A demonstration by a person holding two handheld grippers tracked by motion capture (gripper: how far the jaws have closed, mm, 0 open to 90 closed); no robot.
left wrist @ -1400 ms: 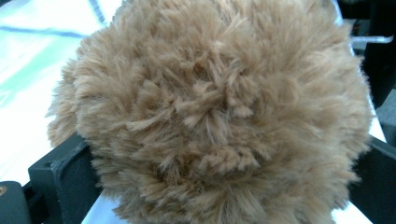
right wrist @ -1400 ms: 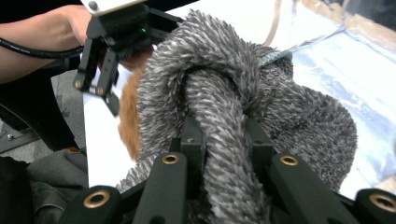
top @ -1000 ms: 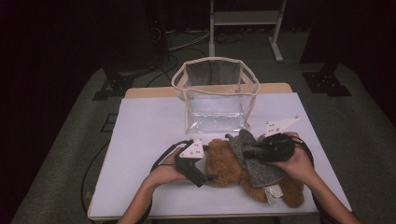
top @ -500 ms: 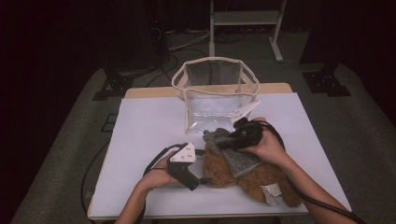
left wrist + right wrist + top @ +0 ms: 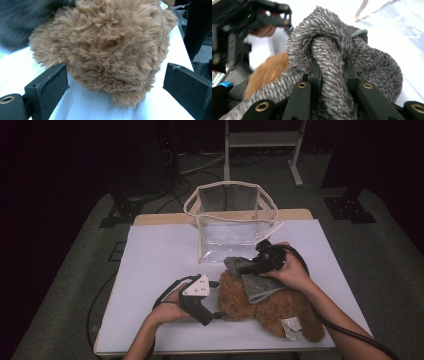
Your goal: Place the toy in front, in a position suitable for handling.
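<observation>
A grey cloth [image 5: 252,281] is clamped in the right gripper [image 5: 256,263], draped across the teddy bear [image 5: 270,307]. The bear is laid lengthwise toward the table [image 5: 160,255] edge, its head between the left gripper [image 5: 216,299]'s spread jaws, untouched.

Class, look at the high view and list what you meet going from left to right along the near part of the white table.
Left gripper with open jaws → fluffy brown teddy bear → right gripper shut on the grey fuzzy cloth, which drapes over the bear.

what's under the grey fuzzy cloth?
The brown plush bear lies under the grey fuzzy cloth on the white table. The cloth hides part of its back. The right gripper pinches the cloth's upper end.
</observation>
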